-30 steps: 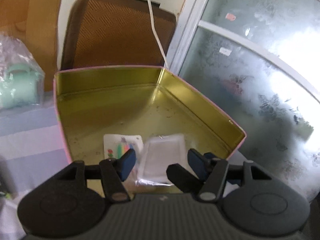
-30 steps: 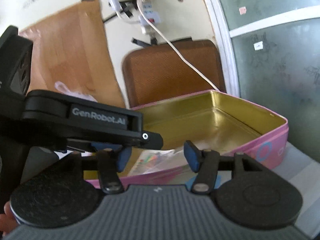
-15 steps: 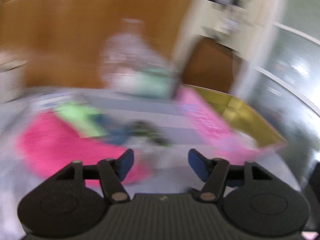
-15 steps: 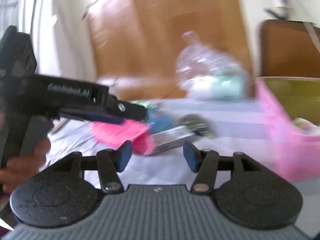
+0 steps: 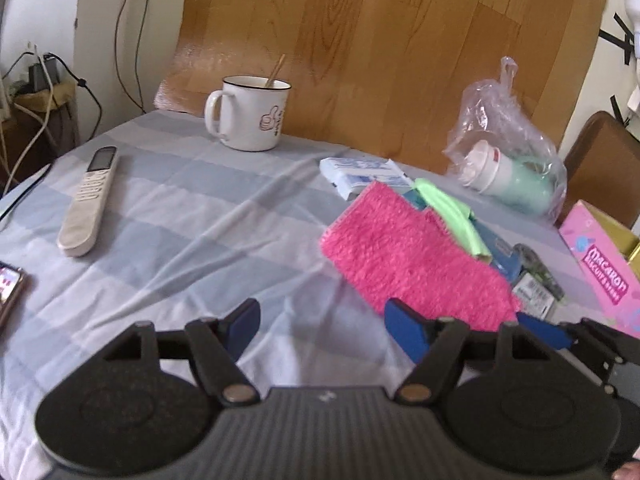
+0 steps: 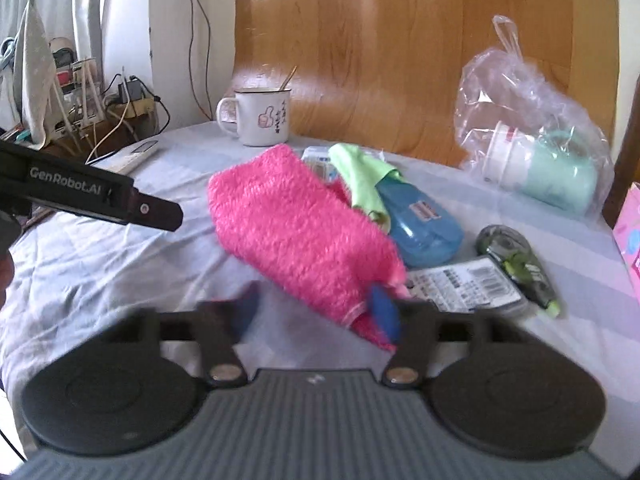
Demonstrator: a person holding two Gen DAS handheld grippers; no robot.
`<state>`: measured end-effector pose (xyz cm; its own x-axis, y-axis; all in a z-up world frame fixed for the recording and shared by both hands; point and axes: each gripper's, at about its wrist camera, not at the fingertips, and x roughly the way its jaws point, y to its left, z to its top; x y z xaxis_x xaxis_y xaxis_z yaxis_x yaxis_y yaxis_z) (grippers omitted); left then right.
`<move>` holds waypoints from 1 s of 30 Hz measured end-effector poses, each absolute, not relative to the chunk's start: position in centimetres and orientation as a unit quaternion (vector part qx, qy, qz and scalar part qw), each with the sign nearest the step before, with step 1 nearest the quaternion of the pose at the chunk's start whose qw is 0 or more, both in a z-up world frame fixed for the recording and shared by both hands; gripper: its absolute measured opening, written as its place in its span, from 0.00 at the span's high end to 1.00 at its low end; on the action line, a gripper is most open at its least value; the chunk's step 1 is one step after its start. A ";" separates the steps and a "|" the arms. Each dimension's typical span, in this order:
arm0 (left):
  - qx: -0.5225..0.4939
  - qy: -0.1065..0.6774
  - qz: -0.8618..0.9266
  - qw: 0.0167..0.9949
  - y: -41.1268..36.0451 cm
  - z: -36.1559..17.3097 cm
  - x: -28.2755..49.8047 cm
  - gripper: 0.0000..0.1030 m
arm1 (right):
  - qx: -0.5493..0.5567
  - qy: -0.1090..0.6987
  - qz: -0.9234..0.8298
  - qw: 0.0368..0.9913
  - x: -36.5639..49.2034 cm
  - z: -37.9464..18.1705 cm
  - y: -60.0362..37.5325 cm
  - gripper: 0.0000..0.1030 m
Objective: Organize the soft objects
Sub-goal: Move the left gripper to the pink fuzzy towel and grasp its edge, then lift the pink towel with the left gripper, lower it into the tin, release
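Note:
A fluffy pink cloth (image 5: 412, 256) lies on the grey-blue tablecloth (image 5: 200, 216), also in the right wrist view (image 6: 296, 232). A light green cloth (image 5: 452, 216) lies draped behind it over a blue plastic case (image 6: 420, 220). My left gripper (image 5: 324, 332) is open and empty, just in front and left of the pink cloth. My right gripper (image 6: 316, 312) is open and empty, its right fingertip at the cloth's near end. The pink tin box (image 5: 604, 272) stands at the far right.
A white mug (image 5: 248, 112) stands at the back, a remote (image 5: 90, 196) and a phone (image 5: 8, 288) lie at the left. A tissue pack (image 5: 360, 176), a correction tape (image 6: 520, 268), a barcode packet (image 6: 464, 284) and a plastic bag with cups (image 6: 536, 148) surround the cloths.
Both grippers have swung left, away from the open tin, and now face the pile of cloths on the table. Both stay open and empty.

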<state>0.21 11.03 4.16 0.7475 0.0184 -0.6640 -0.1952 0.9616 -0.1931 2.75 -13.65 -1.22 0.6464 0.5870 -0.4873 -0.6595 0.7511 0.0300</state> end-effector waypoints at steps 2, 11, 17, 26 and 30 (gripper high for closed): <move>-0.120 0.350 0.065 0.927 10.6 4.1 -0.4 0.31 | -0.076 0.234 0.349 0.904 1.9 -1.1 -14.2 0.85; -0.086 0.350 0.073 0.930 9.7 3.9 -1.5 0.28 | -0.051 0.246 0.438 0.863 -5.1 -1.0 -18.2 0.87; -0.068 0.356 0.050 0.931 8.0 3.6 -2.0 0.26 | -0.006 0.263 0.397 0.879 -7.5 -1.9 -24.0 0.87; -0.055 0.375 -0.081 0.922 2.3 4.3 -3.6 0.16 | 0.068 0.258 0.315 0.911 -8.7 -2.8 -30.4 0.65; -0.015 0.365 -0.085 0.927 1.0 5.2 -4.7 0.14 | 0.055 0.237 0.354 0.903 -8.5 -2.2 -28.5 0.39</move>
